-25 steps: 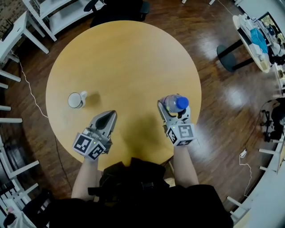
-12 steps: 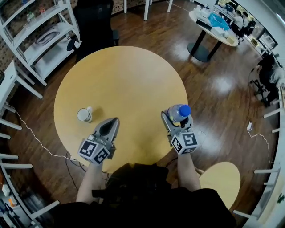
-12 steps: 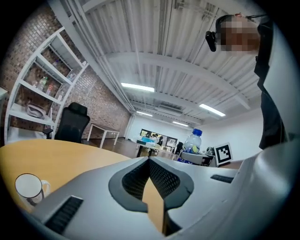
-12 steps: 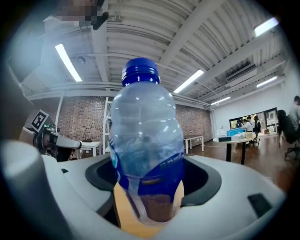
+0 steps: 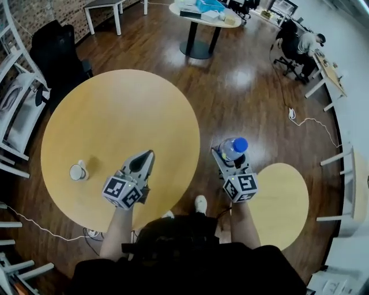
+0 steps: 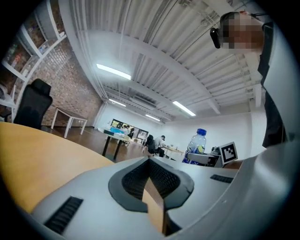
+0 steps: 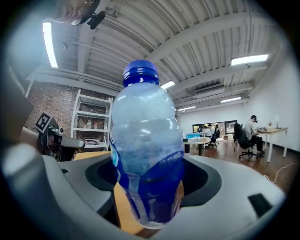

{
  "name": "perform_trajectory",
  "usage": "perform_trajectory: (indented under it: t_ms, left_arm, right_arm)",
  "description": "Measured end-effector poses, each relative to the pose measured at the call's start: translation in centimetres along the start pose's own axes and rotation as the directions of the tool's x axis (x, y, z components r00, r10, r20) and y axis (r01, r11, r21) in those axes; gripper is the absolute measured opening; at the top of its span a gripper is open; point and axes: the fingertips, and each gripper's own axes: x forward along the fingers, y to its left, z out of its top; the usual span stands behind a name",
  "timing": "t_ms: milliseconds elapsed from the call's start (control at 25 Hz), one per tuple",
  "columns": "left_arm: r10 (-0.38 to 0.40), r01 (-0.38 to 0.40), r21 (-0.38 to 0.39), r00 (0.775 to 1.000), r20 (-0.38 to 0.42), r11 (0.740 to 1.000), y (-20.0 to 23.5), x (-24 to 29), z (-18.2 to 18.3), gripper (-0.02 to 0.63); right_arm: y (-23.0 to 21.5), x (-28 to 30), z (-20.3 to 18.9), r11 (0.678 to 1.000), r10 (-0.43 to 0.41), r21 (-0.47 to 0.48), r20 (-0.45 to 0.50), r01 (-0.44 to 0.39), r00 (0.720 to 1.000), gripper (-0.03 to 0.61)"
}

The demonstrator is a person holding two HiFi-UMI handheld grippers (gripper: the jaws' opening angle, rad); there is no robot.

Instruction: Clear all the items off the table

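A clear water bottle (image 5: pixel 233 148) with a blue cap and blue label stands upright in my right gripper (image 5: pixel 228 157), which is shut on it and holds it over the wooden floor, right of the round table (image 5: pixel 104 115). In the right gripper view the water bottle (image 7: pixel 147 154) fills the middle between both jaws. My left gripper (image 5: pixel 142 159) is shut and empty above the table's near right part. A white mug (image 5: pixel 77 171) sits on the table's near left. In the left gripper view the water bottle (image 6: pixel 198 146) shows far right.
A small round wooden table (image 5: pixel 282 199) lies just right of my right gripper. A black chair (image 5: pixel 55 55) and white shelving (image 5: pixel 14 109) stand at far left. A round table (image 5: pixel 199 14) with items and seated people are at the far side.
The view has swung right: the table now sits further left, and my right gripper with the bottle has gone from over the table's edge to over the floor. The left gripper stays shut.
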Motion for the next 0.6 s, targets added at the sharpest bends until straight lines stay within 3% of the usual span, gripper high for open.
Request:
perform_trajectory:
  t_ms: [240, 400, 600]
  left_arm:
    - [-0.195, 0.196, 0.007, 0.979, -0.062, 0.981, -6.0, 6.8, -2.2, 0.000]
    - [-0.344, 0.349, 0.012, 0.931, -0.124, 0.937, -12.4, 11.6, -4.4, 0.000]
    - [-0.451, 0.456, 0.003, 0.881, -0.144, 0.890, -19.4, 15.6, -6.3, 0.000]
  right_arm:
    - [-6.7, -7.9, -1.3, 0.975, -0.220, 0.043, 0.016, 0.219, 0.975, 0.382]
    - [-11.8, -15.4, -2.8, 0.922, -0.382, 0.064, 0.008, 0.381, 0.924, 0.382]
    - [-16.9, -23.6, -4.1, 0.850, -0.522, 0.091, 0.010, 0.519, 0.853, 0.382]
